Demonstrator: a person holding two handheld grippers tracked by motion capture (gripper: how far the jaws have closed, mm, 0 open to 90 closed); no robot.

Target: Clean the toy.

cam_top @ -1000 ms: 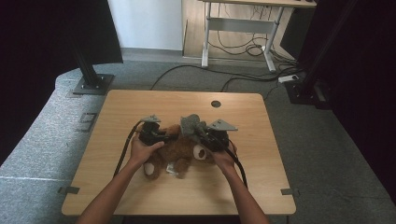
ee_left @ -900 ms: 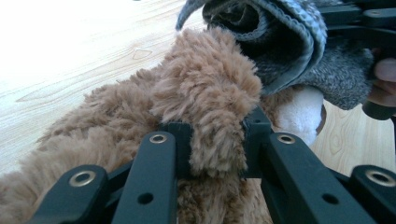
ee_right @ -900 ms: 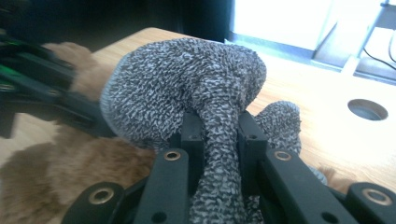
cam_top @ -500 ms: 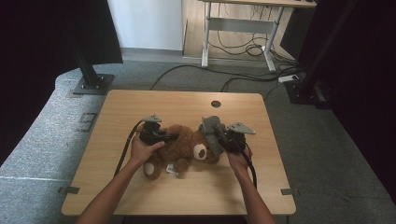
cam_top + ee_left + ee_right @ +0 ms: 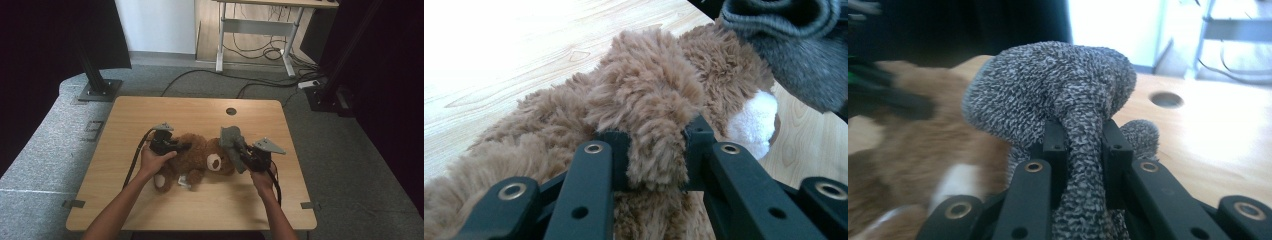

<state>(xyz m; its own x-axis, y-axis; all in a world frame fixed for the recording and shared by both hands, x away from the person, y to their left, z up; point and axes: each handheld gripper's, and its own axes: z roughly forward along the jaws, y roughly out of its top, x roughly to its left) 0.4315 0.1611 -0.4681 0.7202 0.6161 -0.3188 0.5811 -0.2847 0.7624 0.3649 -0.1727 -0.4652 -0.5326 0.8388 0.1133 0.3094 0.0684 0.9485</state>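
On the wooden table (image 5: 150,115), the brown teddy bear (image 5: 197,159) lies on its side at the middle, and I take it as my landmark. My left gripper (image 5: 172,145) sits at the bear's rear upper edge with its jaws clamped on a tuft of the brown plush; in the left gripper view the two black pads press into a limb of the teddy bear (image 5: 649,125) from both sides, the white muzzle visible beyond. My right gripper (image 5: 246,156) is just past the bear's head, on the side away from the left gripper, and grips a grey knitted sock (image 5: 231,139); in the right gripper view the jaws pinch a narrow fold of the sock (image 5: 1068,95), whose bunched top bulges above the pads. Compared with a second ago, the right hand (image 5: 263,181) has carried the sock away from the bear's body: then the grey cloth hung over the bear's middle, close beside the left gripper, and now it stands clear at the head end, touching only the bear's ear region as far as I can tell. The left hand (image 5: 152,162) and the bear have kept their place. The round cable hole (image 5: 231,111) lies beyond the bear's head, towards the table's far edge.
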